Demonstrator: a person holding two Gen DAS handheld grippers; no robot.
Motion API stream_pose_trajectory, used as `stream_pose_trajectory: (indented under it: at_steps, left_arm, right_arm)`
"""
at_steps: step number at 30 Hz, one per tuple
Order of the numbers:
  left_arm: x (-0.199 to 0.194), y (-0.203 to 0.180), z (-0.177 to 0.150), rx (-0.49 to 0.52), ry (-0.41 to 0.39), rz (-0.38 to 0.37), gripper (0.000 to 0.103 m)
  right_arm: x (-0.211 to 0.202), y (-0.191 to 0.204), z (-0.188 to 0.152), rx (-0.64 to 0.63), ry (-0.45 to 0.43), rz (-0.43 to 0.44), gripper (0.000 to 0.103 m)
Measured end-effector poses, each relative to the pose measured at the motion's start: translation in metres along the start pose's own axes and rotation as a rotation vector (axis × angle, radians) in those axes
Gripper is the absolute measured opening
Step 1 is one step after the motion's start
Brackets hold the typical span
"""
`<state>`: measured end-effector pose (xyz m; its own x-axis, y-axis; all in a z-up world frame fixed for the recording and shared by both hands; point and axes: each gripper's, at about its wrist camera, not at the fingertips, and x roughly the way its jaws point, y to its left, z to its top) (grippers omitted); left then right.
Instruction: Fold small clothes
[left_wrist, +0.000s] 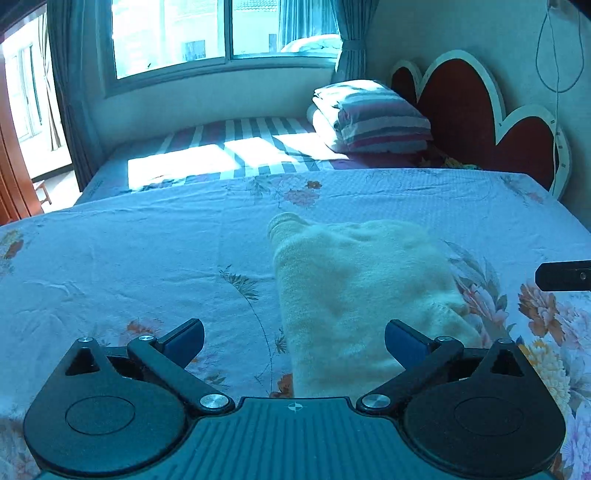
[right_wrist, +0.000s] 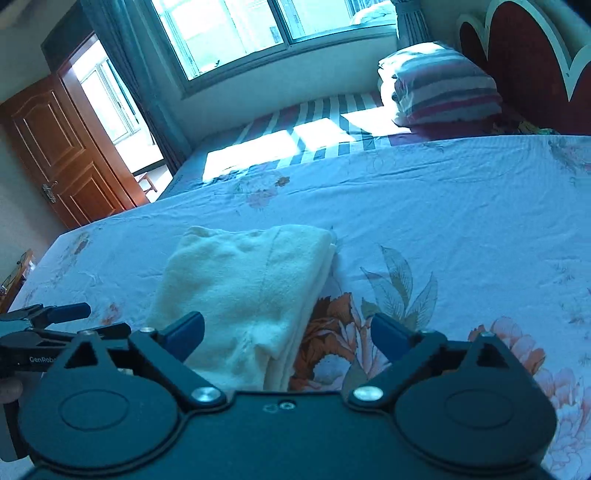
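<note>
I've got both jaws spread, left gripper (left_wrist: 294, 341) and right gripper (right_wrist: 288, 334) empty, over the cream garment (right_wrist: 243, 288) near the bed's (right_wrist: 461, 206) front edge; a shallow pinch could unravel its layers.

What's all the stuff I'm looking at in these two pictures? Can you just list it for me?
folded garment: one, cream, lying on the floral sheet near both grippers
floral sheet: one, pale blue with orange flowers, covering the near bed
striped sheet: one, white and dark stripes, far part of the bed
folded bedding stack: one, striped, by the headboard
headboard: one, dark red with white edge, heart-shaped
window: one, behind the bed
curtains: teal, beside the window
door: one, brown wood, open
left gripper: black, blue pads, jaws open
right gripper: black, blue pads, jaws open
</note>
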<state>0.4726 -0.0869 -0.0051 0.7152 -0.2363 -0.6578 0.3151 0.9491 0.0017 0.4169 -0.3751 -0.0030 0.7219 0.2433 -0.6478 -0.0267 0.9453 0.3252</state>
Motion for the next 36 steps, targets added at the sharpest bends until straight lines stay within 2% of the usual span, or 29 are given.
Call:
stream_pose_trajectory:
  at_steps: [1, 3, 9, 15, 19, 22, 25, 28, 36]
  left_arm:
    - [-0.019, -0.001, -0.006, -0.004, -0.026, 0.0, 0.103]
    - [-0.056, -0.001, -0.021, -0.017, -0.066, 0.005, 0.103]
    - [-0.171, 0.009, -0.077, -0.068, -0.168, 0.032, 0.103]
    - [-0.254, 0.0, -0.124, -0.051, -0.205, 0.036, 0.103]
    - [-0.276, -0.001, -0.144, -0.096, -0.202, 0.013, 0.103]
    - [-0.29, -0.003, -0.156, -0.095, -0.223, 0.021, 0.103]
    - [-0.302, -0.007, -0.169, -0.106, -0.251, 0.0, 0.103]
    - [-0.306, -0.014, -0.18, -0.09, -0.238, 0.005, 0.103]
    - [-0.316, -0.013, -0.186, -0.105, -0.253, 0.008, 0.103]
  right_arm:
    - [-0.015, 0.007, -0.005, -0.007, -0.015, 0.005, 0.103]
    - [-0.049, 0.024, -0.02, -0.039, -0.059, 0.002, 0.103]
    - [-0.139, 0.084, -0.089, -0.15, -0.164, -0.102, 0.103]
    - [-0.206, 0.123, -0.148, -0.119, -0.234, -0.092, 0.103]
    - [-0.229, 0.142, -0.166, -0.139, -0.265, -0.133, 0.103]
    - [-0.246, 0.15, -0.177, -0.151, -0.283, -0.152, 0.103]
    - [-0.254, 0.155, -0.189, -0.153, -0.291, -0.174, 0.103]
    - [-0.258, 0.161, -0.203, -0.164, -0.295, -0.191, 0.103]
    - [-0.264, 0.166, -0.219, -0.161, -0.292, -0.184, 0.103]
